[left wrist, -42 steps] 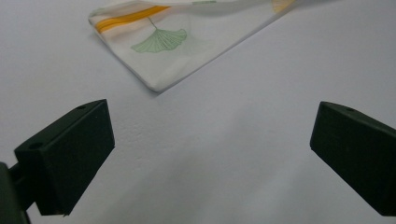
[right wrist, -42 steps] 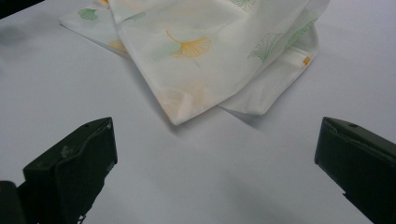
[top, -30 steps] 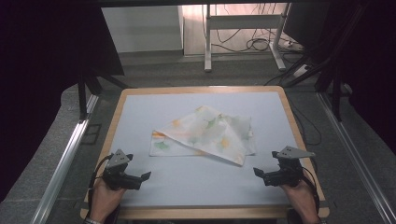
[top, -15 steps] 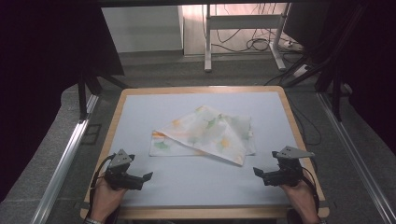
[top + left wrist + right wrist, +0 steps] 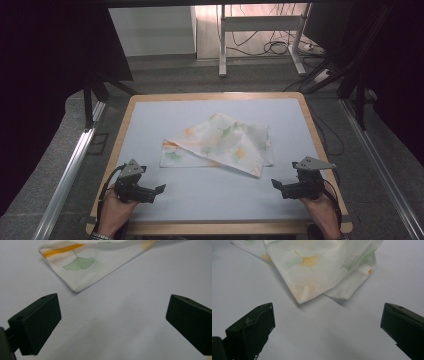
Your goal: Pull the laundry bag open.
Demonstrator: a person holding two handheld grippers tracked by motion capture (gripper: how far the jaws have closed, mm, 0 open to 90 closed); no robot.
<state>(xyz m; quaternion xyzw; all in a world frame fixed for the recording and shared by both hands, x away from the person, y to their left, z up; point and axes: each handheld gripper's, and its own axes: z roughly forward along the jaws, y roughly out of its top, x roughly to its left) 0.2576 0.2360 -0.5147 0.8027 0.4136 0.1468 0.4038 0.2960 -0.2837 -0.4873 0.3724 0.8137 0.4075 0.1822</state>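
Both grippers, left [image 5: 161, 189] and right [image 5: 274, 183], spread wide and empty near the table's [image 5: 210, 197] front edge, well short of the folded cloth [image 5: 218, 145] mid-table: risk of pinching one layer, dragging folds askew.

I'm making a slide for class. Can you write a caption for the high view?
Two open grippers, left and right, wait near a leaf-print cloth on the table.

Black left gripper [image 5: 159, 190] and right gripper [image 5: 276, 184] carry grey triangular plates, black cables.
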